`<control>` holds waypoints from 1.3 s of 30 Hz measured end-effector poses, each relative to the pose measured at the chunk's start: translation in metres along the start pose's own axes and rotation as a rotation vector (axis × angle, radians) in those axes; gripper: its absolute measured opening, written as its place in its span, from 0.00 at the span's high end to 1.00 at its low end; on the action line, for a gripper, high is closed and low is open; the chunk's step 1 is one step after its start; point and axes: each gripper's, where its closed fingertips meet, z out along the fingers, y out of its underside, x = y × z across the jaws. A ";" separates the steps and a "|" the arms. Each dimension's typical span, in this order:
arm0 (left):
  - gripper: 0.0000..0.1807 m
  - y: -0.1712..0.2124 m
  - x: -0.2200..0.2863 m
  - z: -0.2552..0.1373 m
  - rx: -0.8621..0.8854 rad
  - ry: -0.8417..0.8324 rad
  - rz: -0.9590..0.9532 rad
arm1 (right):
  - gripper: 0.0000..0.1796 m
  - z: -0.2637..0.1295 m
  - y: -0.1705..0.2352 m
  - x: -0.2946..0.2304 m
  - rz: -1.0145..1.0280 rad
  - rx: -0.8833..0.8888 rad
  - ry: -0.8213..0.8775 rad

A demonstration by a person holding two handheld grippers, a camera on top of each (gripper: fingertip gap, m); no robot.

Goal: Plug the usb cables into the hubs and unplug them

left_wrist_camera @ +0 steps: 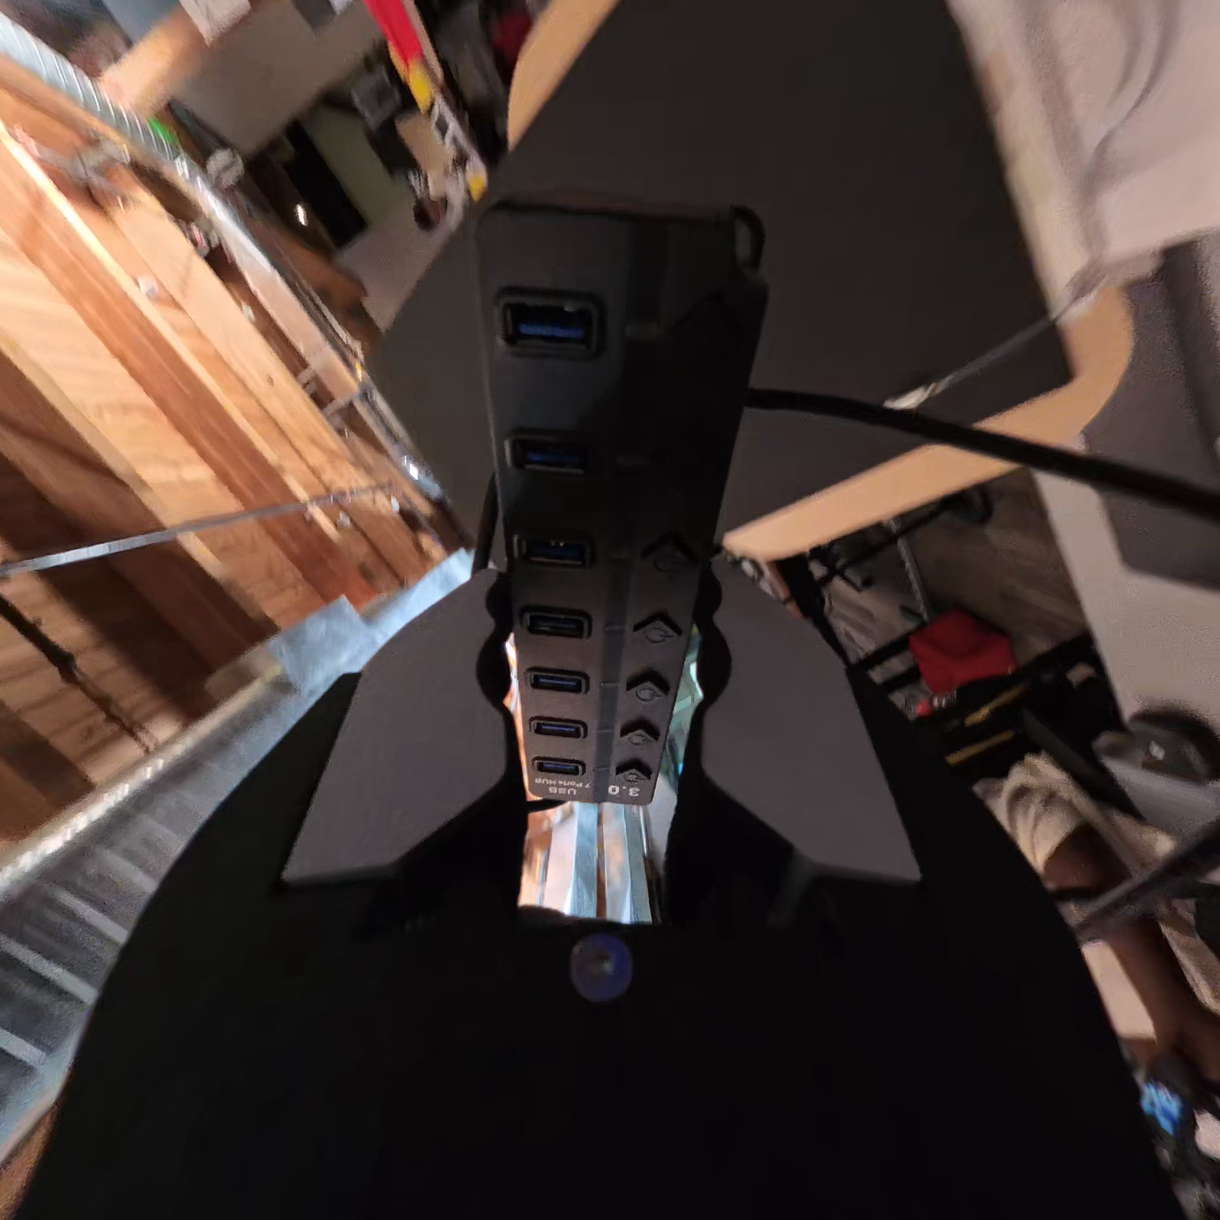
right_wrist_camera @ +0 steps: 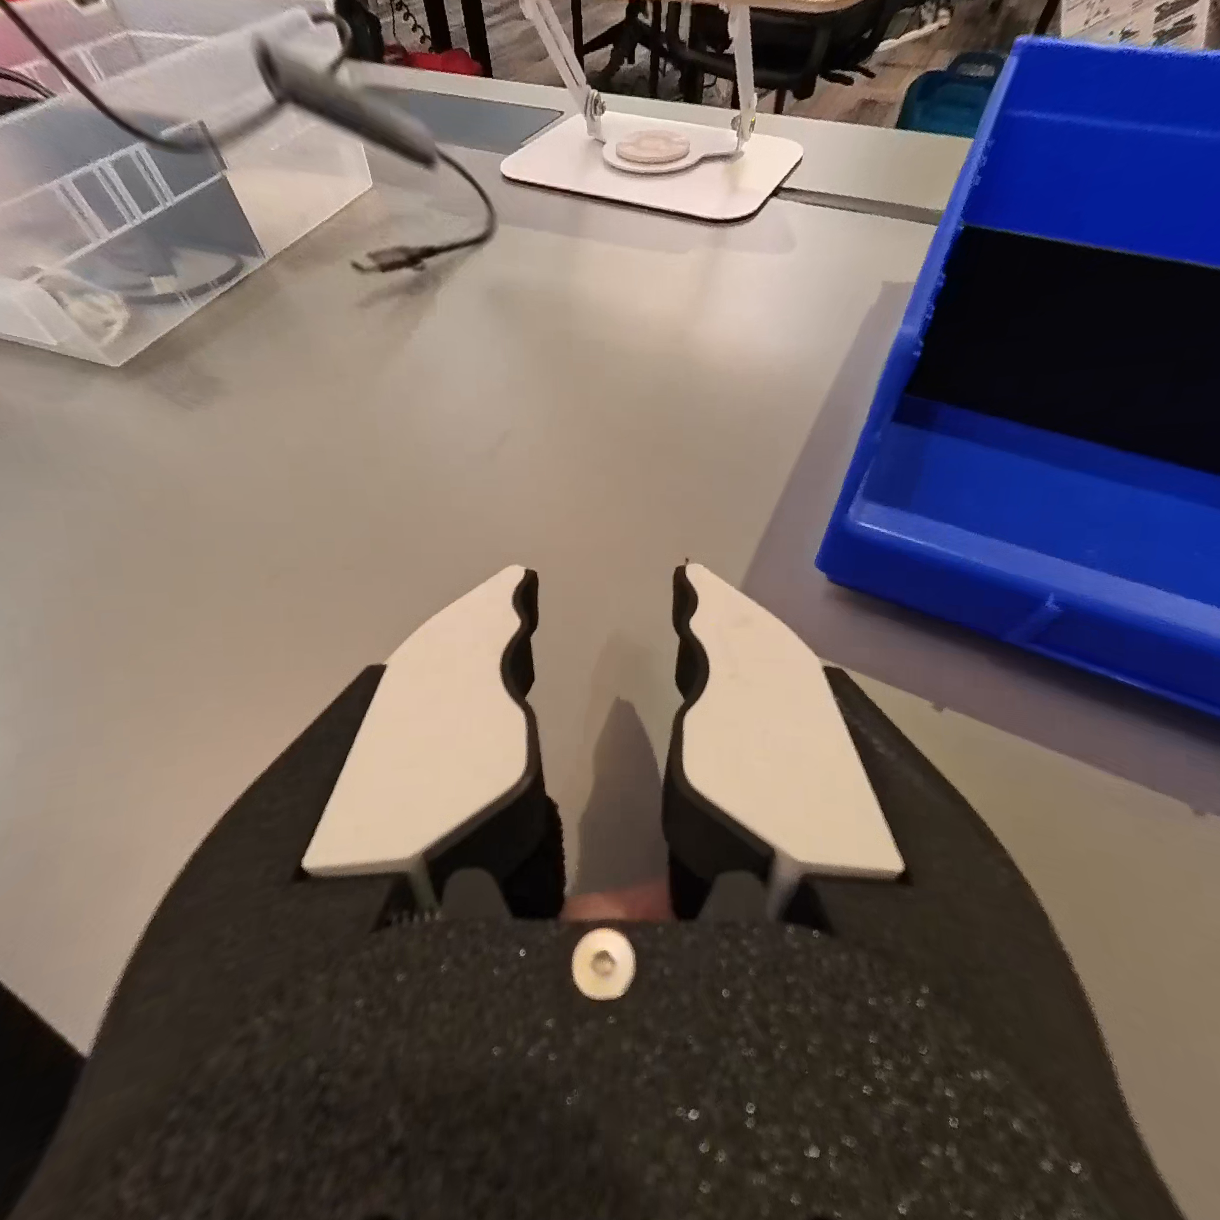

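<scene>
Left wrist view shows your left gripper (left_wrist_camera: 604, 594) clamped across a rigid, light black USB hub (left_wrist_camera: 607, 502) held aloft, while your right gripper (right_wrist_camera: 606, 581) hangs released over the grey table (right_wrist_camera: 330, 495); grasp cables by the plug

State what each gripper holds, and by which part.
The left gripper clamps the black USB hub across its long sides, near the end nearest the camera. The right gripper is open and holds nothing.
</scene>
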 end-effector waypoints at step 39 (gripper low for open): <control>0.74 -0.022 0.217 -0.092 0.096 0.594 -1.307 | 0.85 0.085 -0.156 -0.044 0.136 0.230 -0.516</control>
